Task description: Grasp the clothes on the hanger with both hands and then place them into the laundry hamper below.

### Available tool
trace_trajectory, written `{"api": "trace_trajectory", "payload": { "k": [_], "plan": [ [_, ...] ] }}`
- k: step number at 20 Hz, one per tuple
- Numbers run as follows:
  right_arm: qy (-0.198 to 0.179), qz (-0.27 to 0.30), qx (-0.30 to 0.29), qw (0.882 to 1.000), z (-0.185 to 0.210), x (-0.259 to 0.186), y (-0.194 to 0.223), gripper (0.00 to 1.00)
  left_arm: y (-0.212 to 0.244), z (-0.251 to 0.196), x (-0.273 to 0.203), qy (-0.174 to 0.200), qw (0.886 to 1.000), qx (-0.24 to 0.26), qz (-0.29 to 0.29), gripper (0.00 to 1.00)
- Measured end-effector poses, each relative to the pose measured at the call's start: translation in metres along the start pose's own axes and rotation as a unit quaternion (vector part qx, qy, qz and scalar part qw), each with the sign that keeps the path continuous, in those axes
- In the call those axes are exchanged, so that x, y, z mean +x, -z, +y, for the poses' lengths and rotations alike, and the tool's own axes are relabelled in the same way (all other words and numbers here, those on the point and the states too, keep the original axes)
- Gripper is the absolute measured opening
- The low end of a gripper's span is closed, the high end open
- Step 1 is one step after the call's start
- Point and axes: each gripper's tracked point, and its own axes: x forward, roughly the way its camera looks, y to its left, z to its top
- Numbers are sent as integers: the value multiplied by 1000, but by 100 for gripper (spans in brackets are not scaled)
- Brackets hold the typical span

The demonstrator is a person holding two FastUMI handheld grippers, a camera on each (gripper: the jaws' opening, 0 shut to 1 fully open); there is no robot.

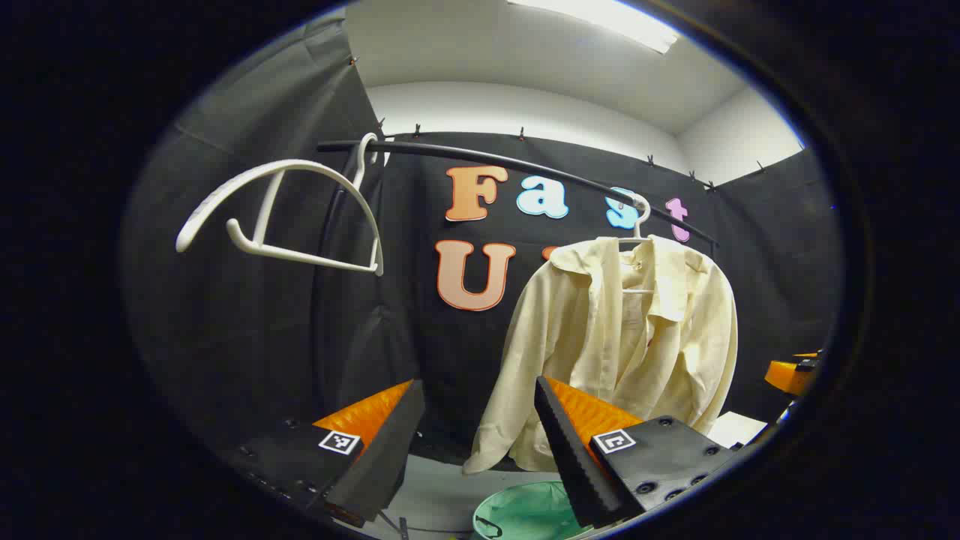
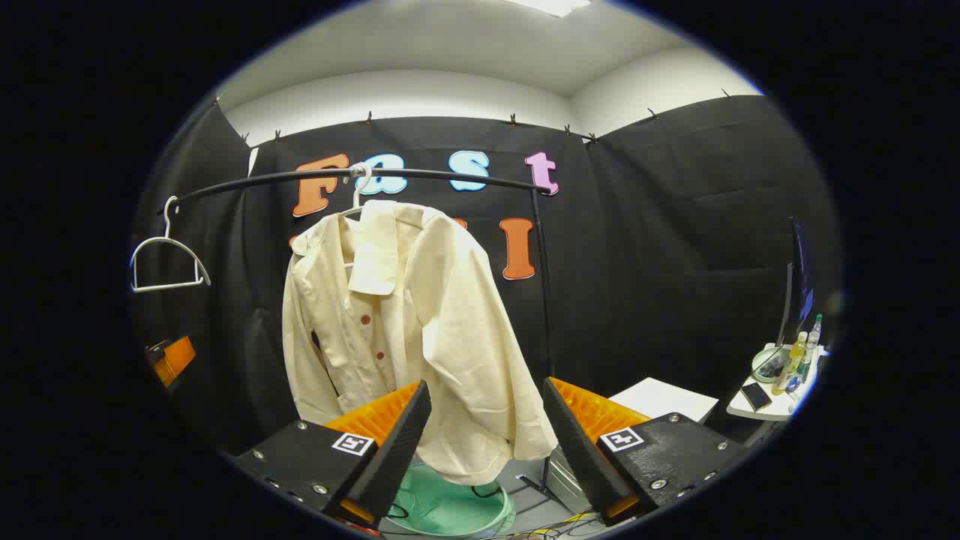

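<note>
A cream shirt point(image 1: 630, 337) with red buttons hangs on a white hanger point(image 1: 639, 217) from a black rail point(image 1: 525, 166); the right gripper view has the same cream shirt point(image 2: 405, 322) at centre left. A pale green laundry hamper point(image 1: 529, 511) sits on the floor beneath it, also seen as the green hamper point(image 2: 450, 506) in the right gripper view. My left gripper point(image 1: 480, 401) is open, short of the shirt and left of it. My right gripper point(image 2: 487, 401) is open too, with the shirt's hem behind the gap. The other gripper point(image 2: 171, 358) shows far left.
An empty white hanger point(image 1: 285, 217) hangs at the rail's left end, close above my left gripper. The rail's upright post point(image 2: 541, 300) stands right of the shirt. A white box point(image 2: 660, 397) and a small shelf with bottles point(image 2: 780, 375) are at the right.
</note>
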Motion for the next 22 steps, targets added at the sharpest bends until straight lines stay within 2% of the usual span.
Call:
{"api": "trace_trajectory", "payload": {
  "k": [2,3,4,5,10,11,13,15,16,17,21,22],
  "plan": [
    [5,-1,-3,1000,-5,-4,-4,94,5,-4,2,7,1000,-21,16,94],
    [8,-1,-3,1000,-6,-3,-7,94,5,-6,3,10,999,-25,19,97],
    [11,-1,-4,1000,-9,-5,-8,94,5,-4,4,9,1000,-22,20,94],
    [12,-1,-6,1000,-10,-6,-9,94,3,-4,3,8,1000,-15,21,97],
    [17,-4,-16,1000,-13,-16,-14,94,1,-16,-1,26,999,12,32,97],
    [19,-4,-15,1000,-14,-18,-14,94,-1,-16,-2,27,999,15,29,100],
    [23,-2,-13,1000,-17,-21,-13,94,-4,-22,-1,34,999,14,27,97],
    [24,-2,-9,1000,-16,-23,-15,94,-6,-25,0,38,999,13,25,97],
    [25,-1,-11,1000,-16,-22,-15,94,-6,-26,0,39,999,15,26,100],
    [26,0,-13,1000,-17,-22,-15,94,-4,-26,1,39,999,17,28,97],
    [18,7,-16,1000,-8,-18,-8,94,0,-27,-1,40,998,24,32,97],
    [15,9,-16,1000,-5,-15,-8,94,1,-26,0,40,998,22,33,100]
  ]
}}
